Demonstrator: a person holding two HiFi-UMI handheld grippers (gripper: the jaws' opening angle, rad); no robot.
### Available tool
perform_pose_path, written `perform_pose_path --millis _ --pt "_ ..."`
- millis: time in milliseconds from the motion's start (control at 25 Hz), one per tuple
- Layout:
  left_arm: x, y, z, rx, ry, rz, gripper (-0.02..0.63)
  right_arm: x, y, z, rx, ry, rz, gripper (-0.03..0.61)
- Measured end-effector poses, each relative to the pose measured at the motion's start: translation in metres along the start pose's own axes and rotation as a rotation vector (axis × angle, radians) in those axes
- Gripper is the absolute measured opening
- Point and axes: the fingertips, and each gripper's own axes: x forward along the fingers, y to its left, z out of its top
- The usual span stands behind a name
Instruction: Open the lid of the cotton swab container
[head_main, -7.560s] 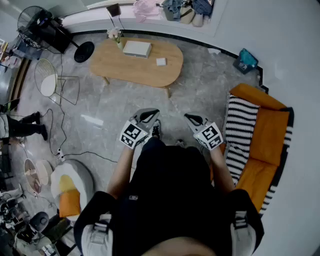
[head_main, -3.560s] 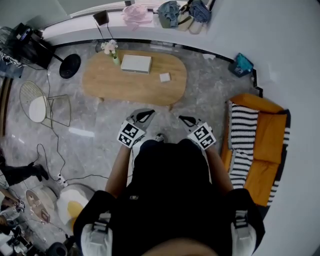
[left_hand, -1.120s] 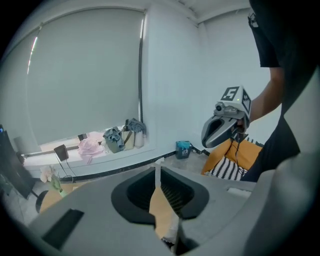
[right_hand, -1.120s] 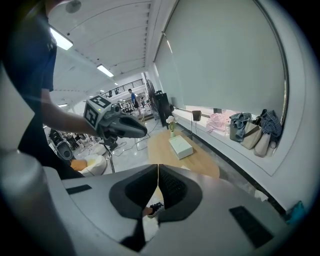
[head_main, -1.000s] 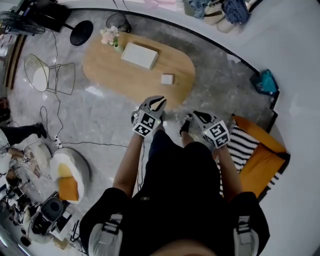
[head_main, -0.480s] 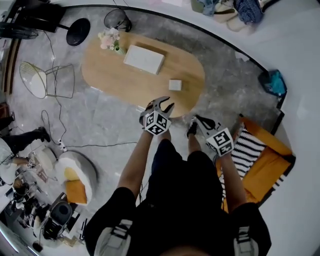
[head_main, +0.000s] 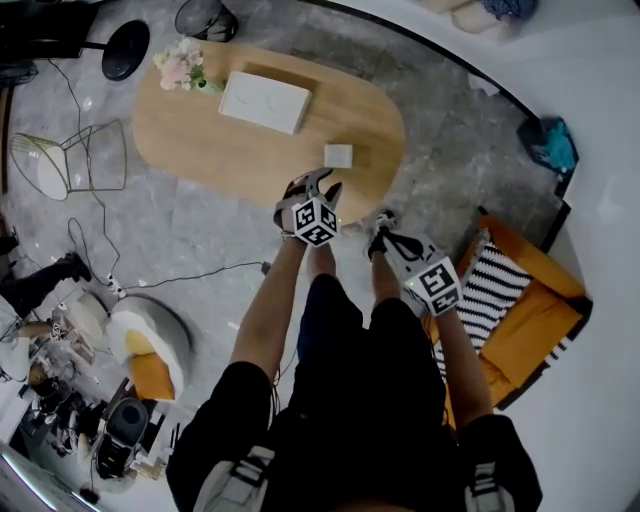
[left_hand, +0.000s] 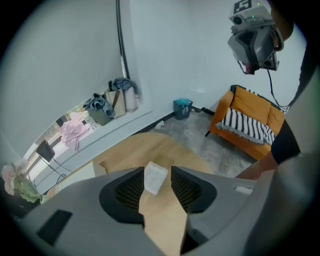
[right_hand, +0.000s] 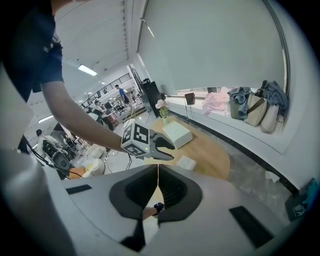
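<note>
The cotton swab container (head_main: 338, 155) is a small white box with its lid down, lying near the front edge of the oval wooden table (head_main: 190, 140). My left gripper (head_main: 322, 184) hovers at that edge, just short of the container and not touching it. Its jaws are opening, with nothing between them. In the left gripper view the container (left_hand: 154, 176) shows beyond the fingertips, framed by the gap. My right gripper (head_main: 381, 233) hangs lower right, off the table, with its jaws shut and empty. The right gripper view shows the left gripper (right_hand: 161, 145) above the container (right_hand: 186, 162).
A larger flat white box (head_main: 265, 100) and a vase of flowers (head_main: 180, 66) stand further back on the table. An orange sofa with a striped cushion (head_main: 505, 290) is at the right. A wire chair (head_main: 60, 165), floor cables and a teal bag (head_main: 550, 145) lie around.
The person has stepped up to the table. My left gripper has reached over the table's edge toward the container and its jaws have spread. The right gripper stays shut.
</note>
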Motion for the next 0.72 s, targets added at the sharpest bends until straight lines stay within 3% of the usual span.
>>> perform_pose_path --millis 480,720 --pt "0.076 0.003 -0.052 0.138 0.127 0.085 0.234 0.015 -0.020 -0.031 0.021 0.027 -0.013 -0.003" --pt "0.104 0.002 -0.062 0.301 0.147 0.136 0.317 0.019 -0.027 -0.053 0.064 0.051 -0.040 -0.003"
